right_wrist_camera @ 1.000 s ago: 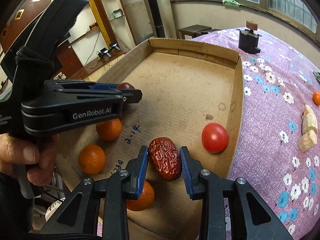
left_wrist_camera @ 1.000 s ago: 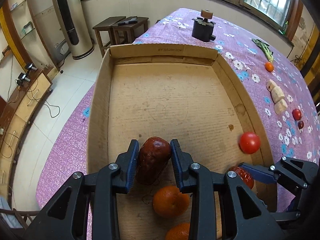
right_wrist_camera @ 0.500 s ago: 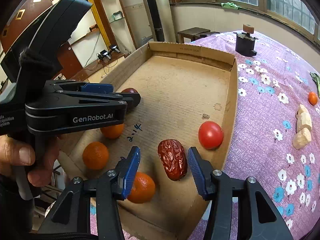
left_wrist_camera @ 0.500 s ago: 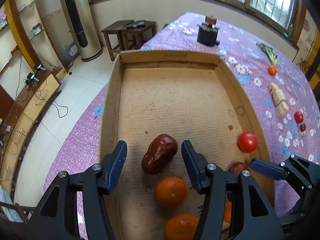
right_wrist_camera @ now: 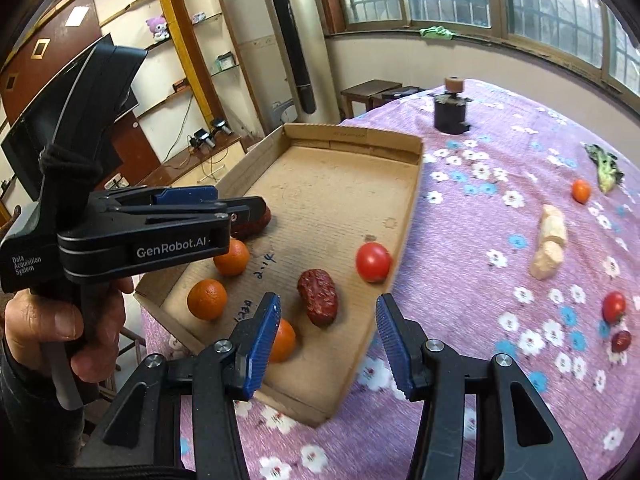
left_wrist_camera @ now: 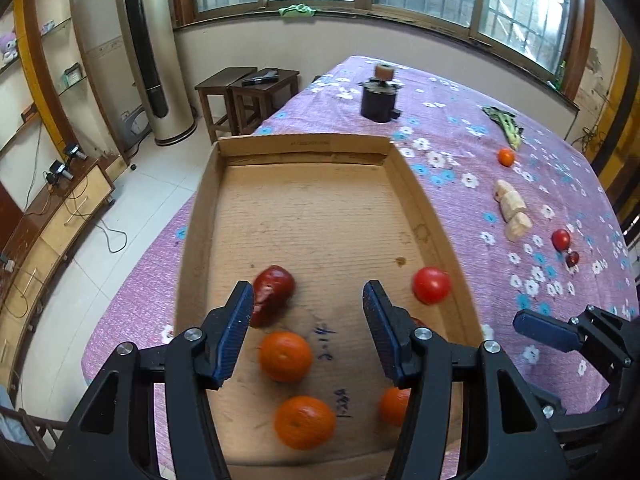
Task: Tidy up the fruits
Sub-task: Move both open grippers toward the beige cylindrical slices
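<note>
A shallow cardboard box (left_wrist_camera: 312, 148) (right_wrist_camera: 352, 136) lies on the purple flowered tablecloth. Inside it lie two dark red dates (left_wrist_camera: 274, 292) (right_wrist_camera: 318, 296), three oranges (left_wrist_camera: 285, 356) (right_wrist_camera: 207, 298) and a red tomato (left_wrist_camera: 431, 285) (right_wrist_camera: 373, 261). My left gripper (left_wrist_camera: 308, 328) is open and empty above the box's near end, and it shows in the right wrist view (right_wrist_camera: 224, 208). My right gripper (right_wrist_camera: 326, 340) is open and empty above the box's near right corner. Its fingertips (left_wrist_camera: 540, 330) show in the left wrist view.
On the cloth right of the box lie a small orange (right_wrist_camera: 581, 191), pale ginger-like pieces (right_wrist_camera: 550, 240), a small tomato (right_wrist_camera: 614, 306), a small dark red fruit (right_wrist_camera: 621, 340) and a green vegetable (right_wrist_camera: 608, 166). A black holder (right_wrist_camera: 451, 114) stands at the far end.
Both grippers opened and let go of their dates, which now lie in the box. Both grippers have pulled back and up from the box.
</note>
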`<state>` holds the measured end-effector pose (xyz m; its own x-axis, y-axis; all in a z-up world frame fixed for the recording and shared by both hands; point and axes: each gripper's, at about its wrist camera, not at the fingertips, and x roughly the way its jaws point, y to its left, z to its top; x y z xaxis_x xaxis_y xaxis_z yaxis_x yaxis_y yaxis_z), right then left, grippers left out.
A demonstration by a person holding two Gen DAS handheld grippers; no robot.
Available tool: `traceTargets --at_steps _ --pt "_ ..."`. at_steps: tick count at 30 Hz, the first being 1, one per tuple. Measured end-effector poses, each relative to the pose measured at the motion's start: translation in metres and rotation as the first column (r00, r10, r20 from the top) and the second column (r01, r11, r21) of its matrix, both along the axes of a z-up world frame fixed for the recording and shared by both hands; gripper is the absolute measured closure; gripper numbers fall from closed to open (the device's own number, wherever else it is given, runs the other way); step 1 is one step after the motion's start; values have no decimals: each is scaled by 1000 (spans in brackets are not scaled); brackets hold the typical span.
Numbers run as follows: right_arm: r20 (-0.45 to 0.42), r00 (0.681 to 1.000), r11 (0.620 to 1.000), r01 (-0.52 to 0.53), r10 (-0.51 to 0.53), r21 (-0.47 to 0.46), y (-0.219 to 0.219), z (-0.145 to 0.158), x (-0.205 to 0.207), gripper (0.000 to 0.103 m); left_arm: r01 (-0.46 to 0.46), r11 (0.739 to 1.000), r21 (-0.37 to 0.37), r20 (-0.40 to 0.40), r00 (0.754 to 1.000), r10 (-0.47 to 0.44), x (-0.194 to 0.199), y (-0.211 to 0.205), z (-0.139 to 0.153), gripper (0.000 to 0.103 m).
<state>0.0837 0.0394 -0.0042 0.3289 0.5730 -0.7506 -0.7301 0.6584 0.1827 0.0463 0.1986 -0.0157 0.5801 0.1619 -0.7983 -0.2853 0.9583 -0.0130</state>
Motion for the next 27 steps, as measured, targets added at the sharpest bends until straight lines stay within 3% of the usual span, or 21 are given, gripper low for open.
traceTargets --at_steps 27 --pt "-8 985 985 172 -172 17 -96 4 7 52 109 994 -16 -3 994 -109 4 -58 8 47"
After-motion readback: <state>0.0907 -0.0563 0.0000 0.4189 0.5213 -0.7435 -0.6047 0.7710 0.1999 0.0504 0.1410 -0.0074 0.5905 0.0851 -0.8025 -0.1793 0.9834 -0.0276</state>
